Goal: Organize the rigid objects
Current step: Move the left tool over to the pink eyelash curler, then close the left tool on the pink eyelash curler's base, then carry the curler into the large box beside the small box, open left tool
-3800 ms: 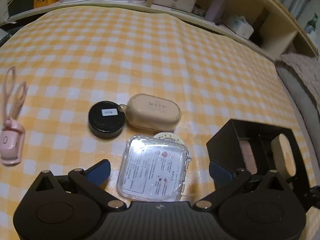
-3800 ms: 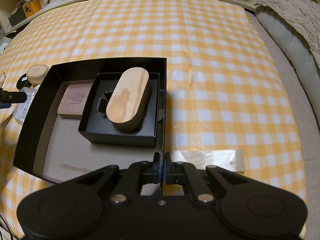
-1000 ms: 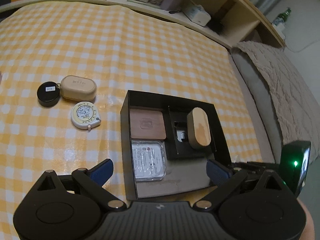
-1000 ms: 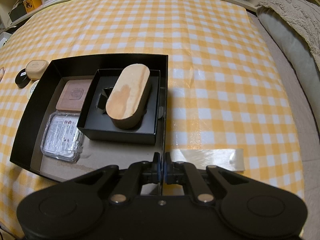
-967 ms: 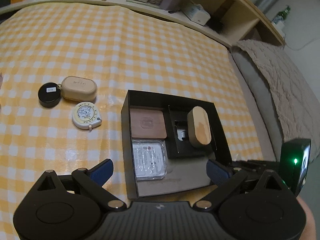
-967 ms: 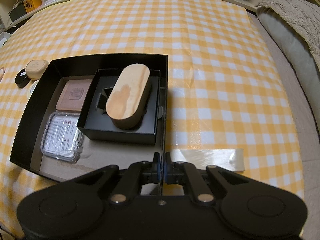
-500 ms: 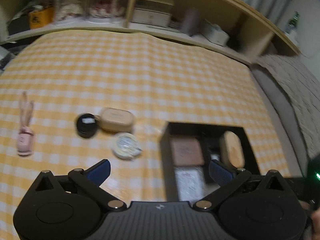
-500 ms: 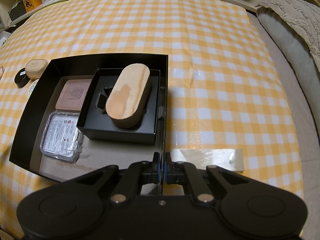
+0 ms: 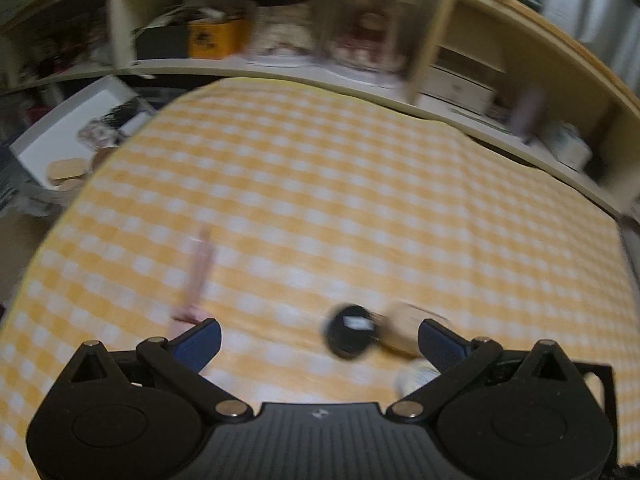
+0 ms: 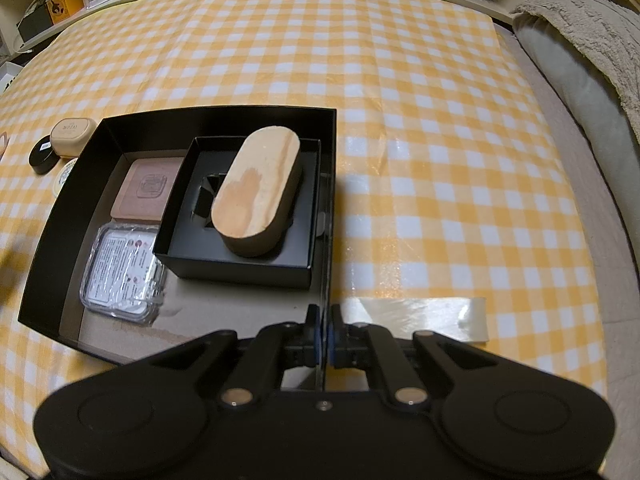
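Observation:
My right gripper (image 10: 324, 326) is shut on the right wall of the black box (image 10: 64, 216). In the box lie a brown square case (image 10: 146, 194), a clear plastic case (image 10: 122, 268) and a small black tray (image 10: 240, 264) with a wooden oval block (image 10: 256, 188). My left gripper (image 9: 320, 340) is open and empty above the cloth. Between its fingers lies a black round tin (image 9: 348, 336), with a beige case (image 9: 402, 330) beside it and a white tape measure (image 9: 416, 376) below. A pink item (image 9: 196, 276) lies to the left. The left wrist view is blurred.
The yellow checked tablecloth (image 10: 400, 80) covers the table. Shelves (image 9: 320, 52) with boxes stand behind it. A grey blanket (image 10: 592, 40) lies at the right. A strip of tape (image 10: 416, 316) sits on the cloth beside the box. The tin (image 10: 42, 156) and beige case (image 10: 72, 130) lie left of the box.
My left gripper has swung left and away from the box, now over the black tin and beige case. The right gripper has kept its hold on the box wall.

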Available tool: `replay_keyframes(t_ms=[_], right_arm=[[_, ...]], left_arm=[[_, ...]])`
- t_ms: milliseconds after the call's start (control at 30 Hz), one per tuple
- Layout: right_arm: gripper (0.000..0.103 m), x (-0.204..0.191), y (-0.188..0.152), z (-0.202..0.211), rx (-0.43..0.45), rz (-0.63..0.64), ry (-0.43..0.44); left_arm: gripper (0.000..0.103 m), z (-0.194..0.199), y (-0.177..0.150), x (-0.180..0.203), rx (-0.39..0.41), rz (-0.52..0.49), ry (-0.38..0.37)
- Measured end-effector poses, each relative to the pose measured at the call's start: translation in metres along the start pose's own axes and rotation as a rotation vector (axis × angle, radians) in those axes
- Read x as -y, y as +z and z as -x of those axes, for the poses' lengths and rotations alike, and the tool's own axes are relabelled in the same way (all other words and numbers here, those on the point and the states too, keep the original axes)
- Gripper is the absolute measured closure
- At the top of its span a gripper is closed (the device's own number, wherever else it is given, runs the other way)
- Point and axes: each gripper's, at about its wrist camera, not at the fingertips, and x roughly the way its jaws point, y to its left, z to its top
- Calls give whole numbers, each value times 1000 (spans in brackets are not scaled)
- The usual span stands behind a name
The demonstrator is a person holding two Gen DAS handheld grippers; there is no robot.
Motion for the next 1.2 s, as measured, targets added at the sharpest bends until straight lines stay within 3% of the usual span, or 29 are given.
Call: replay_keyframes(t_ms=[167,267,367,500,667,800,933,1200], right_arm=[[99,1,0,0,-1,0,-1],[99,0,-1,0,-4,0,1],[99,1,-2,0,-7,0,1],[99,3,-3,0,-11,1,1],[99,0,-2,-2,-18,3,-1],[99,1,-3,-2,-21,6,-4],[98,0,-2,-2,-23,8,-7],[98,-1,-2,-2,-23,8,-8]], left_arm=[[0,-29,13,-38,-26,35,123],[0,-48,14,-55,-48,24,159],[6,-66,9,-65,-73,45,210],[22,-82,4,-76,-112,117,179],[36,-81,9,-72,-14,87,155],[64,-85,7,-68,-50,49,151],[71,-81,8,-67,-37,66,141],[71,-70,9,-44,-19,13,75]])
